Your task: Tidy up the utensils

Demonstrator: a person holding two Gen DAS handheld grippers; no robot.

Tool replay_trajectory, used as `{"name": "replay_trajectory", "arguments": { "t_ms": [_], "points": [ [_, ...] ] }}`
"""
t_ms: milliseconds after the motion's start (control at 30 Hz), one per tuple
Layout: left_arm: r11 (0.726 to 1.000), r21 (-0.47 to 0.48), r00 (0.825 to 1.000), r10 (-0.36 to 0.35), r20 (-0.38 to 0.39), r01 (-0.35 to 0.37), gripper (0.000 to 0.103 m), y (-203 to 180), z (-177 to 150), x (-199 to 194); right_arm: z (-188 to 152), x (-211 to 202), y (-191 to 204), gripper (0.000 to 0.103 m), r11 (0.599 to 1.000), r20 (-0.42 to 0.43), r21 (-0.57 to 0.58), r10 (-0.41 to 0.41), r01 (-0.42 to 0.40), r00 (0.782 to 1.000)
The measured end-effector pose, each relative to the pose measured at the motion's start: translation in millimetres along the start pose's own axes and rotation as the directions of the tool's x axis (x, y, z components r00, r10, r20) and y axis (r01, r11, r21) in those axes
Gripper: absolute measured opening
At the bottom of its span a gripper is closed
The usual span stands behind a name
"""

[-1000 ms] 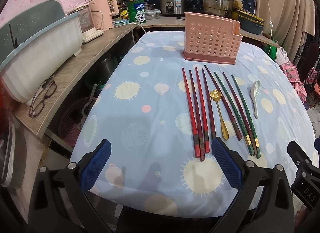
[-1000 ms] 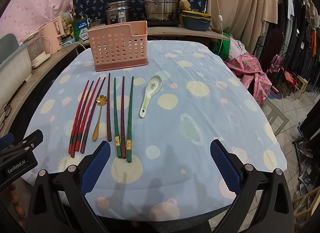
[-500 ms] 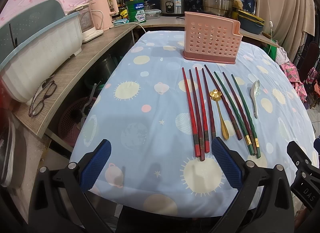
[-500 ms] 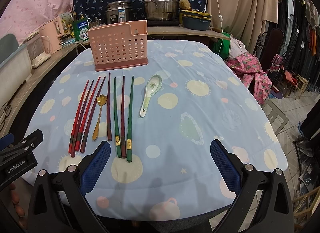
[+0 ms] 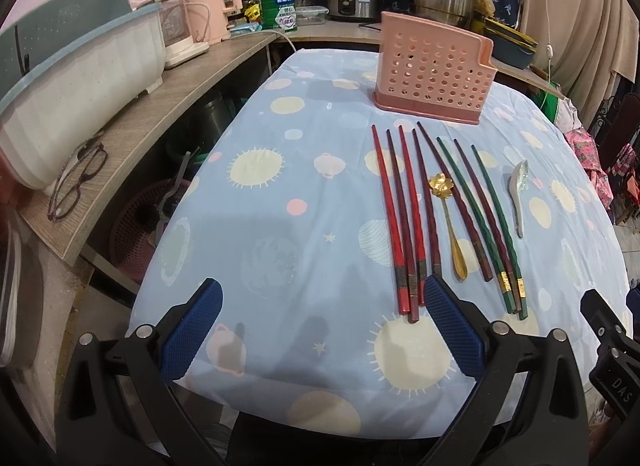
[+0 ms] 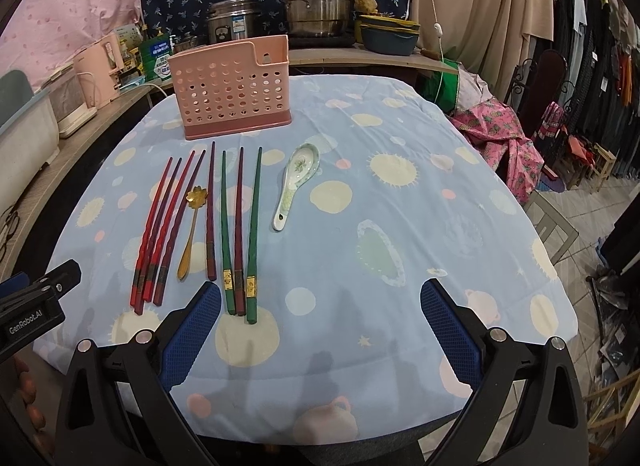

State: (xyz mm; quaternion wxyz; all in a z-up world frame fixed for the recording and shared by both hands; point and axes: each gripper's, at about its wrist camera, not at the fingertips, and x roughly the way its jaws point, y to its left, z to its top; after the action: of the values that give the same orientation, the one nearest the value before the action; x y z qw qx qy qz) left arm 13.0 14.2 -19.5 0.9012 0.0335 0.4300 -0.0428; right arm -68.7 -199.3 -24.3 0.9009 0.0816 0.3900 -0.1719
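A pink perforated utensil holder (image 5: 434, 75) (image 6: 234, 83) stands upright at the far side of the table. In front of it lie red chopsticks (image 5: 394, 217) (image 6: 160, 225), a gold flower-shaped spoon (image 5: 450, 225) (image 6: 191, 225), dark red and green chopsticks (image 5: 486, 217) (image 6: 240, 225), and a white ceramic soup spoon (image 5: 519, 193) (image 6: 296, 181). My left gripper (image 5: 320, 326) is open and empty above the near table edge, left of the red chopstick ends. My right gripper (image 6: 320, 326) is open and empty, right of the green chopstick ends.
The table wears a light blue patterned cloth (image 5: 280, 225) (image 6: 440, 205). A wooden shelf (image 5: 152, 117) on the left carries a white tub (image 5: 76, 85), glasses (image 5: 78, 181) and appliances. Pots (image 6: 316, 5) stand on the back counter. Clothes and chairs (image 6: 540, 105) are on the right.
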Motion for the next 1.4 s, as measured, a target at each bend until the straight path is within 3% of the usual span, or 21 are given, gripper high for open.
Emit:
{"name": "replay_trajectory", "arguments": {
  "t_ms": [233, 767, 1033, 1267, 1400],
  "points": [
    [0.999, 0.008, 0.998, -0.045, -0.042, 0.045, 0.096, -5, -1, 21, 2, 12, -6, 0.096, 1.000, -0.030, 0.019, 0.006, -0.006, 1.000],
    [0.997, 0.064, 0.994, -0.027, -0.104, 0.034, 0.090, -19, -2, 66, 7, 31, -4, 0.096, 1.000, -0.059, 0.016, 0.015, -0.014, 0.998],
    [0.999, 0.038, 0.993, -0.029, -0.114, 0.034, 0.089, -10, -1, 73, 9, 39, -2, 0.096, 1.000, -0.067, 0.014, 0.014, -0.013, 0.998],
    [0.997, 0.031, 0.990, -0.072, -0.121, 0.077, 0.071, -10, -1, 71, 17, 49, 1, 0.096, 1.000, -0.044, 0.009, 0.017, -0.017, 0.999],
    [0.996, 0.057, 0.990, -0.066, -0.123, 0.073, 0.067, -17, -5, 72, 28, 64, 3, 0.086, 1.000, -0.032, 0.003, 0.012, -0.012, 0.999]
  ]
}}
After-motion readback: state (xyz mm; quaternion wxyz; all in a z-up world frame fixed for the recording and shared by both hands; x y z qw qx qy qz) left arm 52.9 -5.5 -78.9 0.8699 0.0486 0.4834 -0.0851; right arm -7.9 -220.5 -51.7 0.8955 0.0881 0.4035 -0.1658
